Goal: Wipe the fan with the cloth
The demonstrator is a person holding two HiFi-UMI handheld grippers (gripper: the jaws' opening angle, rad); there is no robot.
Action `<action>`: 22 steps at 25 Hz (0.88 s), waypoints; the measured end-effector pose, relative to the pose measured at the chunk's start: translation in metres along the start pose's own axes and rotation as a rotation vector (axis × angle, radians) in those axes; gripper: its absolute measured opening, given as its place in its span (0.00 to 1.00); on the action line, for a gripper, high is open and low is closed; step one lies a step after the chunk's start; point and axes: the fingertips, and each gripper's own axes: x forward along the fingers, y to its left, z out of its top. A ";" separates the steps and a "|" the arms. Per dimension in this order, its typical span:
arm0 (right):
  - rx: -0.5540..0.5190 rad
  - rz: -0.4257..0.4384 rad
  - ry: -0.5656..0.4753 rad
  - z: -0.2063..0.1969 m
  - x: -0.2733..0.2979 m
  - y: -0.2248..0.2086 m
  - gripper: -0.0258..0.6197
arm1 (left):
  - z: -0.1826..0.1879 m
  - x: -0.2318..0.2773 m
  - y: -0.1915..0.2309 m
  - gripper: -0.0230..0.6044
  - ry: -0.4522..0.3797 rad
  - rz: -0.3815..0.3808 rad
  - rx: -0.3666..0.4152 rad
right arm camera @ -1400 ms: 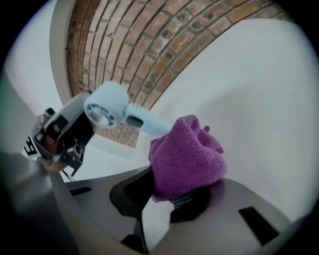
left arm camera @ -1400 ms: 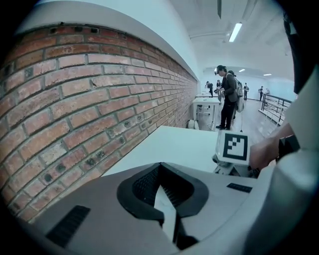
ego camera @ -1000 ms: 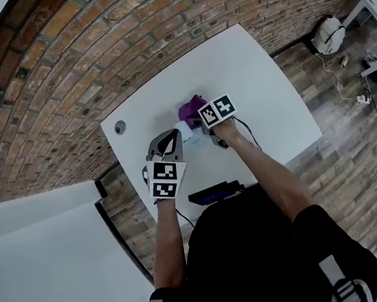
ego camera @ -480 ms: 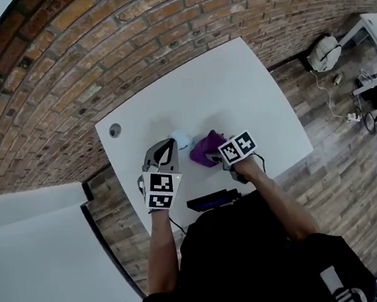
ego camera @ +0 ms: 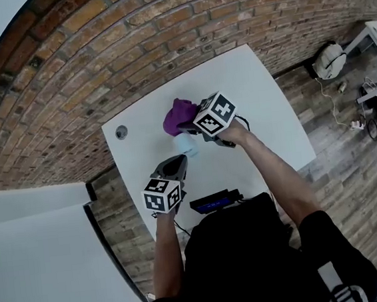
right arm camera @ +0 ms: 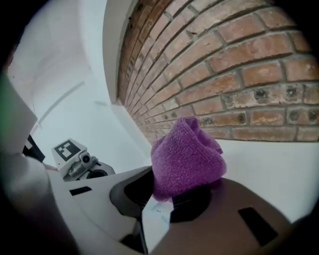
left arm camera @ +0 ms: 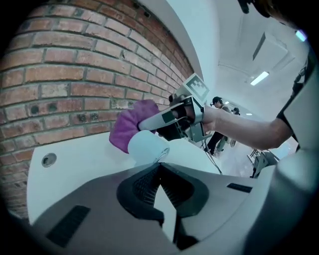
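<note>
One cloth (ego camera: 175, 115), one fan (ego camera: 186, 144), one table (ego camera: 241, 81), two tongs (ego camera: 178, 160) (ego camera: 188, 123).

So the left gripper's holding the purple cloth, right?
No, it's the right gripper that holds the purple cloth, as the right gripper view shows. The left gripper is shut with no cloth in it.

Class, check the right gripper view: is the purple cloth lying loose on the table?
No, the purple cloth is pinched between the jaws of the right gripper, bunched up above them.
</note>
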 end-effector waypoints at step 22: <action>0.302 -0.063 -0.364 -0.013 -0.058 0.042 0.15 | 0.041 -0.005 0.013 0.04 0.171 0.151 0.461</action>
